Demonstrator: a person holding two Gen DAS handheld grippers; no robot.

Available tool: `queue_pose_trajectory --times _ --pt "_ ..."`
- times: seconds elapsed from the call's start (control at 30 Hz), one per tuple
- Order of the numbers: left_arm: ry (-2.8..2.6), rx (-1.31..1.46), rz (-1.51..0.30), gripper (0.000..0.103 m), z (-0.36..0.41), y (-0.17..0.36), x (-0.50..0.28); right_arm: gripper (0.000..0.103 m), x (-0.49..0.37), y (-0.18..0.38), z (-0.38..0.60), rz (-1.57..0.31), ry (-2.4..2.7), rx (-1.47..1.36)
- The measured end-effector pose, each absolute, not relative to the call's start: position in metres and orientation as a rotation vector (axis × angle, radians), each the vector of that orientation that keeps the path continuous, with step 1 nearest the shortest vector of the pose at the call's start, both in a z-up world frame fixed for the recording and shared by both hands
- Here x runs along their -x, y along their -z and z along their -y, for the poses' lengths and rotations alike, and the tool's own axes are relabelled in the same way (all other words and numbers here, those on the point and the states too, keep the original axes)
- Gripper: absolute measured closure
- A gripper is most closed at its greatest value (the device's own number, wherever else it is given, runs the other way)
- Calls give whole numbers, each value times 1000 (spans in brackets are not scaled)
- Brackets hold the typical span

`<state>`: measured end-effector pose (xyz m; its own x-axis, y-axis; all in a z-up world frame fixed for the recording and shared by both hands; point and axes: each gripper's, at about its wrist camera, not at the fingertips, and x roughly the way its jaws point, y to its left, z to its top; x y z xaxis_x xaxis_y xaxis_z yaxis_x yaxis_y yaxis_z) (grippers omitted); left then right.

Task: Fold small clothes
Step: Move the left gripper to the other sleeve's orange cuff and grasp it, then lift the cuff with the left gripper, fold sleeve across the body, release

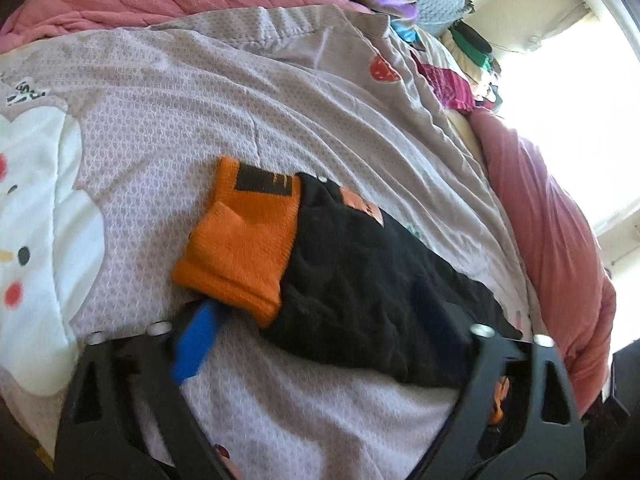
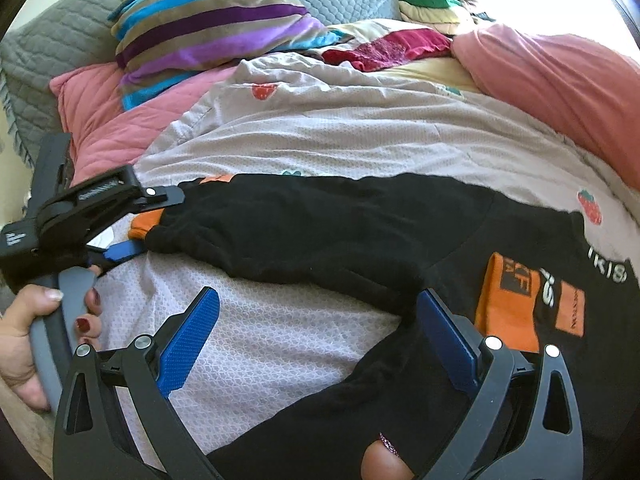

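The black-and-orange garment (image 2: 320, 228), spread at twelve o'clock on the bed (image 2: 320, 132), is being judged barely folded, with right tongs (image 2: 320, 344) wide and left tongs (image 1: 320, 352) wide.

The black garment (image 2: 340, 224) is soft, matt knit cloth with a slightly fuzzy nap; its orange cuff (image 1: 240, 248) is a thicker ribbed knit, and an orange patch (image 2: 570, 308) on it looks smooth and printed. The bedsheet (image 1: 200, 120) is thin woven cloth with a fine dimpled texture, wrinkled. The pink quilt (image 2: 560, 92) is stitched, padded fabric, and the grey blanket (image 2: 60, 40) is quilted too. The striped pillow (image 2: 200, 28) looks velvety with a faint sheen. The right gripper (image 2: 320, 344) has matt black plastic arms, shiny metal pins and blue fingers (image 2: 192, 340) of finely textured rubbery plastic.
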<state>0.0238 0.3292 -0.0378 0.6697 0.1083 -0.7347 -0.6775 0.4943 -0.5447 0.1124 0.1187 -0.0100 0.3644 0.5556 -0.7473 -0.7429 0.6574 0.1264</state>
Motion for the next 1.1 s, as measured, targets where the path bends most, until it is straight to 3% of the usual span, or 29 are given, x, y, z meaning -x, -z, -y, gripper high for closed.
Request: queue_pose_trajectory --times 0.2,0.27,0.33,1.1 --pt "-542 960 -675 68 -339 39 -35 5 -115 17 -110 -877 -831 210" --pt "-533 960 -659 87 -340 38 -36 5 -116 18 -106 -882 -822 198" --pt "-504 962 -625 92 -338 33 -33 5 -119 19 -102 -887 -815 184" --pt "-176 712 -438 95 -262 -36 -45 5 -140 -8 9 -820 -616 -69"
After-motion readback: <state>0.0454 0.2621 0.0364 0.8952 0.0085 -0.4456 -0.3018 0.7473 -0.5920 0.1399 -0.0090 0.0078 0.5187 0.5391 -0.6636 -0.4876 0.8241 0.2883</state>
